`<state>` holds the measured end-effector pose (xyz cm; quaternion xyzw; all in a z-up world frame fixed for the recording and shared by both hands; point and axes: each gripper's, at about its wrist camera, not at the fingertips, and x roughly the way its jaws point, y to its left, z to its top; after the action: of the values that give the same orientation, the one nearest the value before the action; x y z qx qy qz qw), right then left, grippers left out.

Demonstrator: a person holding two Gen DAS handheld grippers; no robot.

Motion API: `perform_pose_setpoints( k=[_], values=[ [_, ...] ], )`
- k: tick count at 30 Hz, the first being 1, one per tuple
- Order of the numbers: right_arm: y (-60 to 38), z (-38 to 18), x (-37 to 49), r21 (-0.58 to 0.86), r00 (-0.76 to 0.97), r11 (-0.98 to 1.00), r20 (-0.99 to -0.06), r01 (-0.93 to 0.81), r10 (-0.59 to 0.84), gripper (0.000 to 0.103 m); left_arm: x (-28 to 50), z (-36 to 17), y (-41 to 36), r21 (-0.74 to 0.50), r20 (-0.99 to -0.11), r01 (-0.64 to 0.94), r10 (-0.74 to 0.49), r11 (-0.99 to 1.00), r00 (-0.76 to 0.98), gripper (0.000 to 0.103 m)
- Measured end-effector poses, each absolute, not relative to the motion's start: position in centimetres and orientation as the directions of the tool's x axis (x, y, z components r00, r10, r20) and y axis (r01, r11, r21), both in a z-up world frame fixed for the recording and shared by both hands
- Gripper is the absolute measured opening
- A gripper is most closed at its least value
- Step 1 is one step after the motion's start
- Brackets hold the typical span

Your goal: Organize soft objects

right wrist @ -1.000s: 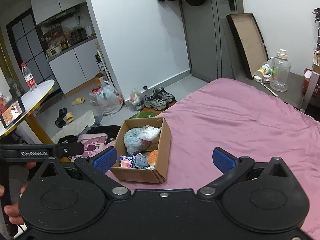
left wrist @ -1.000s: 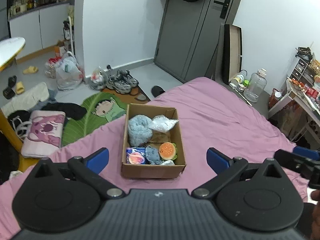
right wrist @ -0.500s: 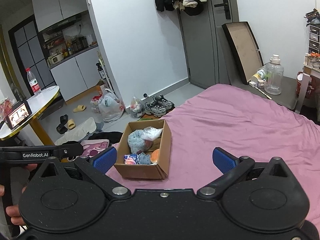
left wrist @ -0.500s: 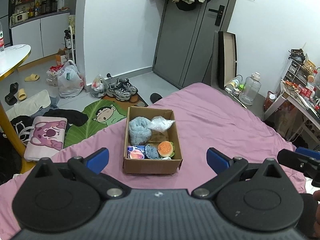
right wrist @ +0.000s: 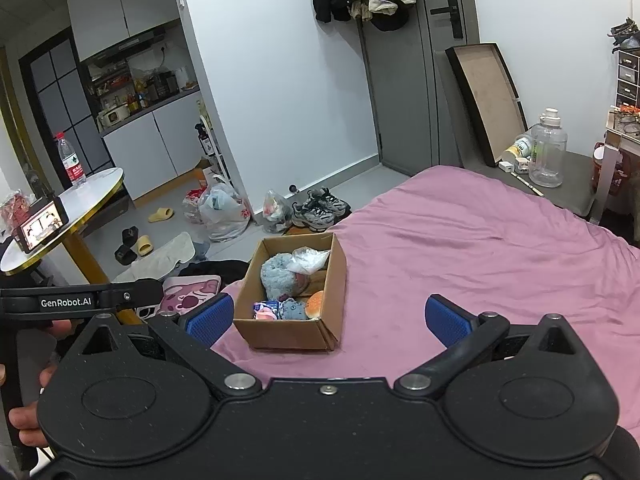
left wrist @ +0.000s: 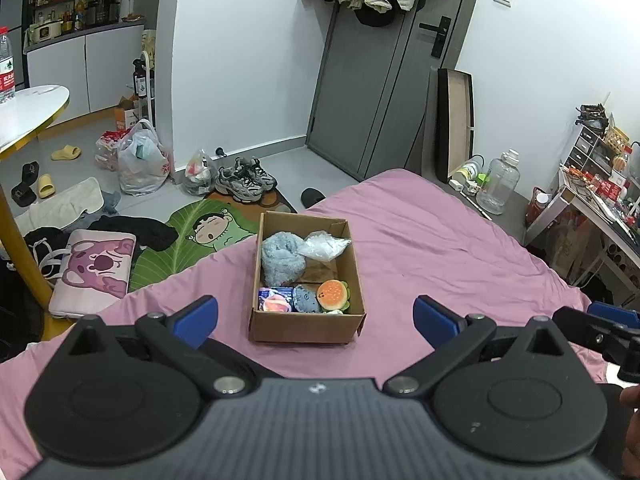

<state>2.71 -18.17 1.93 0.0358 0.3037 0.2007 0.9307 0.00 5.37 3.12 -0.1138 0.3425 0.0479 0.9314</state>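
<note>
On the pink bed (left wrist: 440,248) sits the cardboard box (left wrist: 306,326), soft things inside: fluffy blue plush (left wrist: 280,258), burger toy (left wrist: 332,295), crinkled plastic bag (left wrist: 324,246). Left hand-held gripper (left wrist: 315,314) and right hand-held gripper (right wrist: 328,316) hover wide apart, both empty. Best approach, I'd say: drop straight down, mind the box walls. Nothing blocks the way; sneakers (left wrist: 244,180) lie on the far floor.

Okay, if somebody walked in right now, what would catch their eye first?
Probably the open cardboard box on the pink bedspread, with a fluffy blue plush at its far end and a burger toy near the front. Both open grippers, left and right, hang short of it.
</note>
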Motion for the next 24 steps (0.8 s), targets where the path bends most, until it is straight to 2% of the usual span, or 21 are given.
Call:
perform_pose_setpoints(
  k=[24],
  values=[
    [-17.49, 1.74, 2.06, 0.171, 0.735, 0.922, -0.56, -0.348, 0.381, 0.103, -0.67, 3.1, 5.11, -0.178, -0.654, -0.166, 0.01, 0.97, 0.757, 0.103]
  ],
)
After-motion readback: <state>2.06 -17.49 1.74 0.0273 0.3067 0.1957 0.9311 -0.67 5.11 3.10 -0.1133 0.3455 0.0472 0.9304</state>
